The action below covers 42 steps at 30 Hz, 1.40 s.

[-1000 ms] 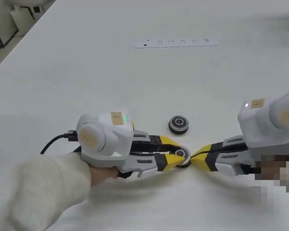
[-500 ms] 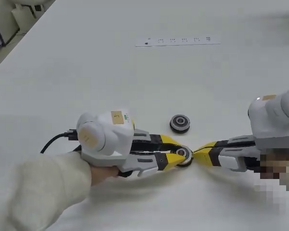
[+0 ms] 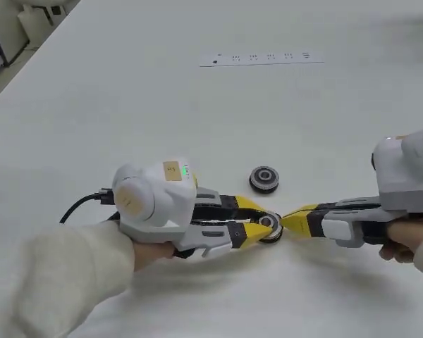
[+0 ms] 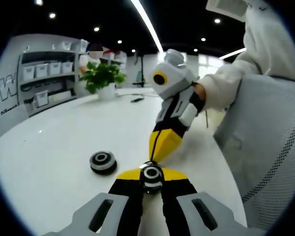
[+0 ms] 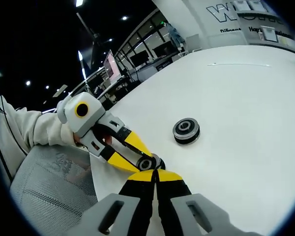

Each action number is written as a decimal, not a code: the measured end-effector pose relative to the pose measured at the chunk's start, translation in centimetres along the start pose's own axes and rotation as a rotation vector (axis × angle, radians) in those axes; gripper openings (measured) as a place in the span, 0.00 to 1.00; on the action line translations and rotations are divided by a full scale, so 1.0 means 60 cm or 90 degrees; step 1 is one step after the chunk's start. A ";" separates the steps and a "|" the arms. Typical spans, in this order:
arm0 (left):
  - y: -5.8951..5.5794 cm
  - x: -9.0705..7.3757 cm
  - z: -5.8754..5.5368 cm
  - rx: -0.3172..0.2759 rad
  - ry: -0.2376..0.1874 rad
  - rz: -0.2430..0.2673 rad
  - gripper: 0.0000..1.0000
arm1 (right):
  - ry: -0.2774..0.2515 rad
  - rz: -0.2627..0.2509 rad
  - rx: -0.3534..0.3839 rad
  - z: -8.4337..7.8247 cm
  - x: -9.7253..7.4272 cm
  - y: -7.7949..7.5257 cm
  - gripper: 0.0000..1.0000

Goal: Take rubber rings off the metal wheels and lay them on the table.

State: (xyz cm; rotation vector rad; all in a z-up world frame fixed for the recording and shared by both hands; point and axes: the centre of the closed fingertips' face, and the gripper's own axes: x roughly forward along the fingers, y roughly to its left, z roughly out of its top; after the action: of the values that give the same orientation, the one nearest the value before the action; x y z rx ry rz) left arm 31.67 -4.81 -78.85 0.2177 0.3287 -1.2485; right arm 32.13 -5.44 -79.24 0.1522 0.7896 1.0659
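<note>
Step in hand: stripping the first ring. No loose ring lies on the desk (image 3: 127,91), so the task looks barely begun.

Left gripper (image 3: 264,225): jaws clamped on a metal wheel (image 3: 270,225), one yellow tip on each side, hub showing between them. Wheel sits low over the desktop, toward the near edge, roughly midway along it. Its rubber ring (image 4: 151,187) is a dark band round the rim, still on.

Right gripper (image 3: 287,222): comes in from the right-hand side, nose to nose with the left. Jaws pressed together, tips touching the held wheel's rim. Whether a fold of rubber is caught between them I cannot tell; the contact spot is too small.

Next move, as I judge it: right tips need a real bite on the ring's edge, then a pull away from the wheel while the left grip holds firm against twisting. Then set the ring flat on bare desk nearby.

Second wheel (image 3: 264,179): lies flat, just beyond the held one toward the far edge, apart from both grippers, dark band on. Power strip (image 3: 261,59) lies well off, toward the far edge.
</note>
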 end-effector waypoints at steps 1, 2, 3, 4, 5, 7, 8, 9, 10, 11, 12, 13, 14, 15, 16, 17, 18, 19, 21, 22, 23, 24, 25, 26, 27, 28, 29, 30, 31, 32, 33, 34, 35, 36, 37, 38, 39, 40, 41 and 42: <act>0.000 0.000 0.000 0.000 0.000 0.000 0.14 | 0.001 0.000 0.002 0.000 0.000 0.001 0.00; 0.000 0.000 0.000 0.000 0.000 0.000 0.14 | 0.002 -0.001 0.000 0.001 0.000 0.002 0.00; 0.000 0.000 0.000 0.001 0.000 -0.001 0.14 | 0.003 -0.001 -0.003 0.001 0.000 0.003 0.00; 0.000 0.000 0.000 0.001 0.000 -0.001 0.14 | 0.003 -0.001 -0.005 0.001 0.000 0.004 0.00; 0.000 0.000 0.000 0.001 0.000 -0.002 0.14 | 0.004 -0.001 -0.006 0.001 0.001 0.005 0.00; 0.000 0.000 0.000 0.002 0.000 -0.002 0.14 | 0.004 0.001 -0.010 0.002 0.001 0.006 0.00; 0.001 0.000 -0.001 0.003 0.000 -0.002 0.14 | 0.004 0.001 -0.010 0.002 0.001 0.006 0.00; 0.001 0.000 -0.001 0.003 0.000 -0.002 0.14 | 0.005 0.001 -0.011 0.002 0.002 0.006 0.00; 0.001 0.000 -0.001 0.003 0.000 -0.002 0.14 | 0.005 0.002 -0.012 0.003 0.002 0.007 0.00; 0.001 0.000 0.000 0.003 0.000 -0.002 0.14 | 0.005 0.002 -0.013 0.003 0.002 0.008 0.00; 0.000 0.000 0.000 0.003 -0.001 -0.002 0.14 | 0.006 0.003 -0.014 0.003 0.002 0.007 0.00; 0.000 0.000 0.000 0.003 0.000 -0.002 0.14 | 0.006 0.003 -0.015 0.003 0.002 0.008 0.00; 0.000 0.000 0.000 0.003 0.000 -0.002 0.14 | 0.007 0.003 -0.017 0.003 0.003 0.008 0.00; 0.000 -0.001 0.000 0.003 -0.001 -0.002 0.14 | 0.007 0.004 -0.017 0.003 0.003 0.009 0.00; 0.000 -0.001 0.000 0.003 -0.001 -0.002 0.14 | 0.007 0.004 -0.018 0.003 0.003 0.009 0.00; 0.000 -0.001 0.000 0.003 -0.001 -0.002 0.14 | 0.007 0.004 -0.018 0.003 0.003 0.009 0.00; 0.000 -0.001 0.001 0.003 -0.001 -0.002 0.14 | 0.007 0.005 -0.019 0.004 0.003 0.009 0.00; 0.000 -0.001 0.001 0.003 -0.001 -0.002 0.14 | 0.007 0.005 -0.020 0.004 0.003 0.009 0.00; 0.000 -0.001 0.001 0.003 -0.002 -0.002 0.14 | 0.007 0.005 -0.021 0.004 0.003 0.010 0.00; 0.000 -0.001 0.001 0.003 -0.002 -0.002 0.14 | 0.008 0.004 -0.020 0.005 0.004 0.011 0.00; 0.000 -0.001 0.001 0.003 -0.003 -0.002 0.14 | 0.009 0.002 -0.022 0.005 0.004 0.012 0.00; 0.001 -0.001 0.001 0.002 -0.003 -0.002 0.14 | 0.012 0.000 -0.036 0.005 0.004 0.012 0.00; 0.001 -0.001 0.001 0.002 -0.003 -0.002 0.14 | 0.013 0.000 -0.036 0.006 0.004 0.013 0.00; 0.001 -0.001 0.001 0.002 -0.004 -0.002 0.14 | 0.015 -0.001 -0.039 0.005 0.005 0.013 0.00; 0.001 -0.001 0.000 0.001 -0.004 -0.002 0.14 | 0.016 -0.001 -0.042 0.006 0.005 0.013 0.00; 0.001 -0.001 0.000 0.001 -0.005 -0.001 0.14 | 0.016 -0.001 -0.044 0.006 0.005 0.012 0.00; 0.001 -0.001 0.000 0.001 -0.005 -0.001 0.14 | 0.017 -0.001 -0.044 0.006 0.005 0.012 0.00; 0.001 -0.001 0.000 0.001 -0.005 -0.001 0.14 | 0.017 -0.002 -0.044 0.006 0.005 0.012 0.00; 0.001 -0.001 0.000 0.001 -0.005 -0.001 0.14 | 0.018 -0.002 -0.047 0.006 0.005 0.013 0.00; 0.001 -0.001 0.000 0.001 -0.005 -0.001 0.14 | 0.019 -0.002 -0.051 0.006 0.006 0.013 0.00; 0.001 -0.002 0.000 0.002 -0.004 -0.001 0.14 | 0.020 -0.002 -0.053 0.006 0.007 0.013 0.00; 0.001 -0.002 0.000 0.002 -0.004 -0.001 0.14 | 0.020 -0.003 -0.054 0.006 0.007 0.013 0.00; 0.001 -0.002 0.000 0.002 -0.004 -0.001 0.14 | 0.021 -0.003 -0.055 0.006 0.007 0.013 0.00; 0.001 -0.002 0.000 0.003 -0.004 -0.001 0.14 | 0.022 -0.004 -0.056 0.006 0.006 0.013 0.00; 0.001 -0.002 0.000 0.003 -0.003 -0.001 0.14 | 0.023 -0.006 -0.061 0.005 0.006 0.013 0.00; 0.001 -0.002 0.000 0.004 -0.003 -0.001 0.14 | 0.024 -0.008 -0.064 0.006 0.006 0.013 0.00; 0.001 -0.002 0.000 0.003 -0.003 -0.001 0.14 | 0.025 -0.009 -0.066 0.006 0.005 0.013 0.00; 0.001 -0.002 0.000 0.003 -0.003 0.000 0.14 | 0.026 -0.010 -0.067 0.006 0.005 0.014 0.00; 0.001 -0.002 0.000 0.003 -0.003 0.001 0.14 | 0.026 -0.010 -0.069 0.006 0.005 0.014 0.00; 0.001 -0.002 0.000 0.003 -0.003 0.001 0.14 | 0.026 -0.009 -0.068 0.006 0.005 0.014 0.00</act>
State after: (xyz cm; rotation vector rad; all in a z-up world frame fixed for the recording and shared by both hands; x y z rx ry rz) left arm 31.69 -4.66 -78.82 0.2189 0.3225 -1.2480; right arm 31.82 -4.69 -78.74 0.0344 0.7670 1.0989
